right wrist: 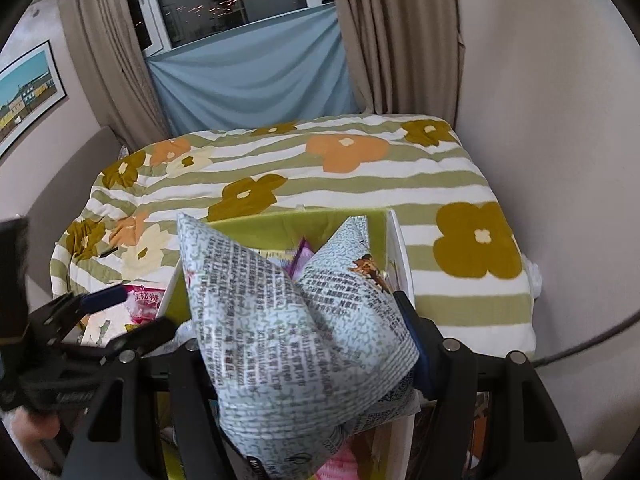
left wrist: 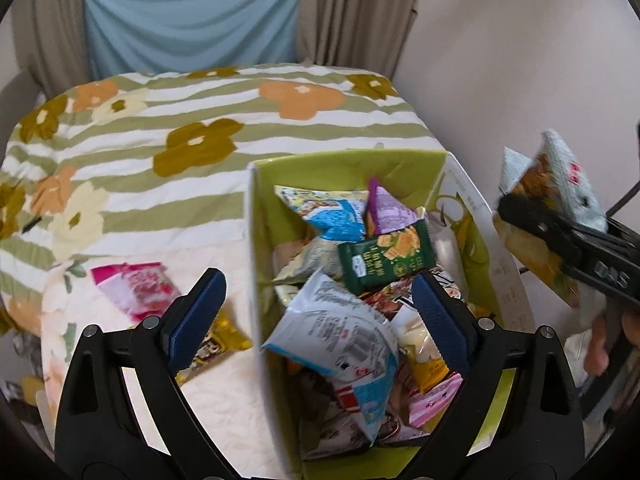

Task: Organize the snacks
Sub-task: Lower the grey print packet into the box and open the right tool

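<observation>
A green-lined cardboard box (left wrist: 344, 162) on the bed holds several snack packets, among them a dark green cracker pack (left wrist: 384, 260) and a pale blue bag (left wrist: 340, 332). My left gripper (left wrist: 316, 316) is open and empty, straddling the box's left wall. A pink packet (left wrist: 136, 288) and a gold packet (left wrist: 218, 340) lie on the bed left of the box. My right gripper (right wrist: 304, 344) is shut on a pale blue printed snack bag (right wrist: 288, 340), held above the box (right wrist: 256, 220). It also shows in the left wrist view (left wrist: 560, 196), right of the box.
The bed has a floral striped quilt (left wrist: 180, 136). A beige wall (left wrist: 520, 60) runs close along the right. Curtains (right wrist: 392, 32) and a blue cloth (right wrist: 248, 76) hang behind the bed. A framed picture (right wrist: 28, 88) hangs on the left wall.
</observation>
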{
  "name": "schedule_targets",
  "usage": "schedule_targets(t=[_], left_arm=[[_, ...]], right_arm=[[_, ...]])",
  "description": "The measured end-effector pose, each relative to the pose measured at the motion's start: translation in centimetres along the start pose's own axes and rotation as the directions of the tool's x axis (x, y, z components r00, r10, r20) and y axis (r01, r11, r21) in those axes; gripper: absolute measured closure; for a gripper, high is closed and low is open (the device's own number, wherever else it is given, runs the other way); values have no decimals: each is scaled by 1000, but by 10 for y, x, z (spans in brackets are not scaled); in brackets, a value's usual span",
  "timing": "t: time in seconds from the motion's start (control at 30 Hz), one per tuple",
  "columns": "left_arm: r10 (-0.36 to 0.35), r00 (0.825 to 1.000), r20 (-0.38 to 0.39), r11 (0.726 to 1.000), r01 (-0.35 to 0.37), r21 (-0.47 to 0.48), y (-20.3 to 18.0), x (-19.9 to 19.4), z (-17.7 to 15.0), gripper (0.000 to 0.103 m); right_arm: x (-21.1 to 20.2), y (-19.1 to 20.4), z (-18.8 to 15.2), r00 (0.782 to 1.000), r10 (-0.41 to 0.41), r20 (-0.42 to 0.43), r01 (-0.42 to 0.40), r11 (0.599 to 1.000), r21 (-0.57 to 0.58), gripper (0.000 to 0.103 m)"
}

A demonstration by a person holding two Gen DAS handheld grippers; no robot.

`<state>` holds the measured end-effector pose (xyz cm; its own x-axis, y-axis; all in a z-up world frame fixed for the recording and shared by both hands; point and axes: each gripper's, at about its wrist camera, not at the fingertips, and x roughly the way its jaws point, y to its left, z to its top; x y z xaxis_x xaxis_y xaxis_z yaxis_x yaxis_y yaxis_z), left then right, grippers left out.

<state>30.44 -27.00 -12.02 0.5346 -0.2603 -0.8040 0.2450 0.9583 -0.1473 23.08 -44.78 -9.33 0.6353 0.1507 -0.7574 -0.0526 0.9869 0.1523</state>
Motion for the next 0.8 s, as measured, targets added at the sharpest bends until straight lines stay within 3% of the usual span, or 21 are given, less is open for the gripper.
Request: schedule_targets(t=[0.27, 0.33, 0.4, 0.43, 0.8], left_arm=[[39, 999, 10, 999, -38, -29, 15, -14, -1, 10], [40, 999, 4, 999, -40, -33, 16, -15, -4, 10], [44, 999, 4, 998, -44, -34, 17, -16, -8, 10], [44, 999, 4, 998, -44, -36, 17, -17, -9, 10], [11, 1000, 21, 1000, -10, -18, 14, -34, -16, 10]], right_arm=[[36, 3, 14, 999, -6, -46, 6, 1000, -4, 36], [40, 5, 12, 999, -3, -51, 3, 1000, 2, 29], [36, 8, 8, 999, 21, -28, -21, 1000, 5, 10], [33, 10, 6, 999, 29, -14, -29, 1000, -1, 9], [3, 22, -7, 999, 37, 27, -37, 999, -32, 8]])
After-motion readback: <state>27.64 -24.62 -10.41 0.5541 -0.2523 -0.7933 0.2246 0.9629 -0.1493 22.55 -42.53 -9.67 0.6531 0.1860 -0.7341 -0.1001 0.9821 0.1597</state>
